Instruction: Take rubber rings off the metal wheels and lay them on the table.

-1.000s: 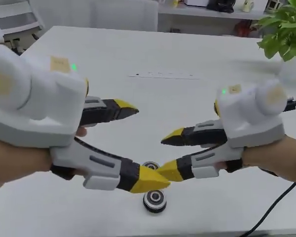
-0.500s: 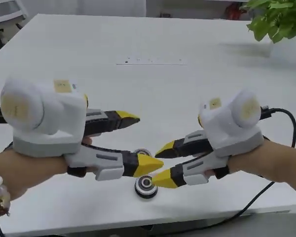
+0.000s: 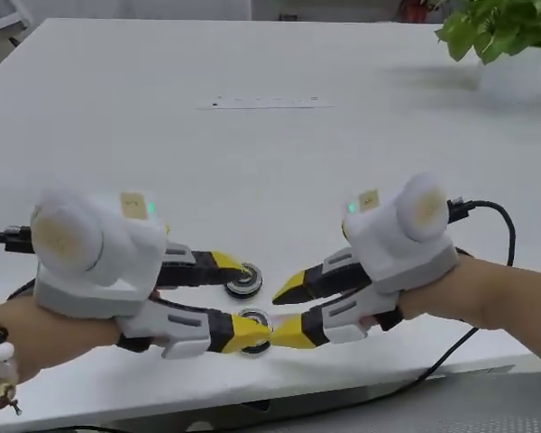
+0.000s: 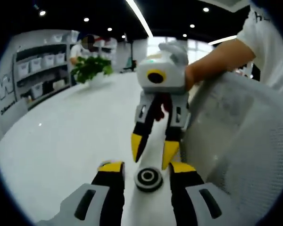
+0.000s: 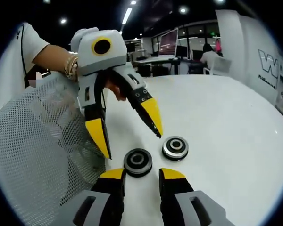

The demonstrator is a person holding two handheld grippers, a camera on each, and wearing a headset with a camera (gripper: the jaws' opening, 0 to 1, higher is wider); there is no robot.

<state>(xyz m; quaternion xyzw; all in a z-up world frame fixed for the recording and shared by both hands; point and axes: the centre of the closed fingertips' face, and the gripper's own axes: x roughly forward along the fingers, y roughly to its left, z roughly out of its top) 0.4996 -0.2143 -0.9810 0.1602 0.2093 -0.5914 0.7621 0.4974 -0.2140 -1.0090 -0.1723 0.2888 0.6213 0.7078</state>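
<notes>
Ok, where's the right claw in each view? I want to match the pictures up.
Head view: the right claw is right of centre, low, with its tips pointing left near the front edge of the table.
Left gripper view: in the centre, with its tips pointing down at the camera.
Right gripper view: its own jaws rise at bottom centre.
Shared landmark: the left claw, which faces it tip to tip.

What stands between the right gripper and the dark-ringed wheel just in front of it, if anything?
Nothing visible does. In the right gripper view the dark-ringed wheel lies just ahead of the open right gripper. The left gripper points in from the far side of the wheel, not across the path.
</notes>
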